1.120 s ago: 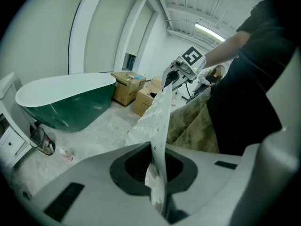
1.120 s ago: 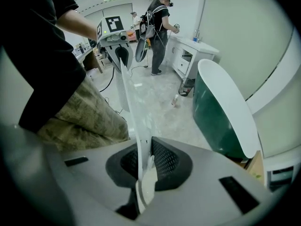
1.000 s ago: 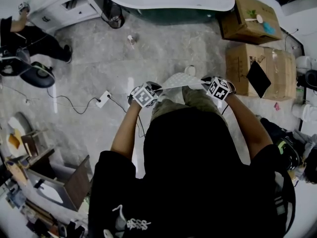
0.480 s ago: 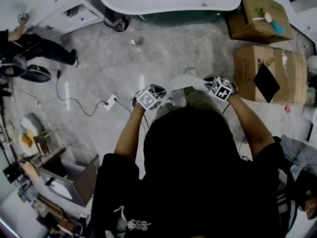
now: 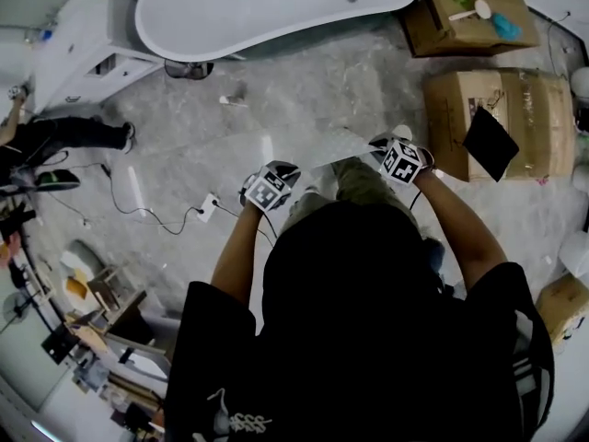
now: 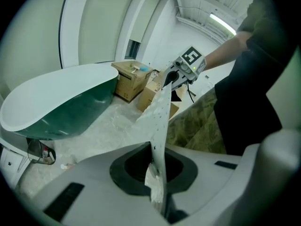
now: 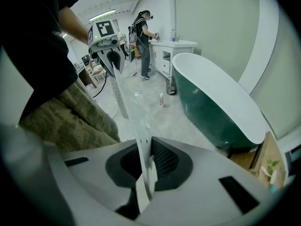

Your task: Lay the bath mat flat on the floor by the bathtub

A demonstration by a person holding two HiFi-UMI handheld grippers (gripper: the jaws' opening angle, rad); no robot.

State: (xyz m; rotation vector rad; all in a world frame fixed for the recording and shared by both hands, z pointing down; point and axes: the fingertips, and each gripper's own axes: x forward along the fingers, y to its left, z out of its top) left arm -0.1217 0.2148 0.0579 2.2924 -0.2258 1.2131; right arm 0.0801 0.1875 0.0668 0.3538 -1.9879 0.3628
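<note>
A pale, thin bath mat (image 5: pixel 340 155) with small dark holes hangs stretched between my two grippers, held in the air in front of my legs. My left gripper (image 5: pixel 267 187) is shut on one end of the mat (image 6: pixel 160 121), which runs edge-on out of its jaws toward the right gripper (image 6: pixel 181 72). My right gripper (image 5: pixel 402 162) is shut on the other end of the mat (image 7: pixel 134 121), which leads to the left gripper (image 7: pixel 110 46). The white bathtub (image 5: pixel 258 7) with a dark green outside (image 6: pixel 56 102) stands on the marble floor ahead of me.
Two cardboard boxes (image 5: pixel 497 109) (image 5: pixel 460 7) stand right of the tub, one with a black sheet (image 5: pixel 488 144) on it. A power strip (image 5: pixel 207 207) with its cable lies on the floor at left. A small bottle (image 5: pixel 230 99), a white cabinet (image 5: pixel 83 53) and another person (image 5: pixel 64 141) are at far left.
The bathtub has slid left and grown in the head view as I turned and stepped nearer. Both grippers kept the mat stretched between them.
</note>
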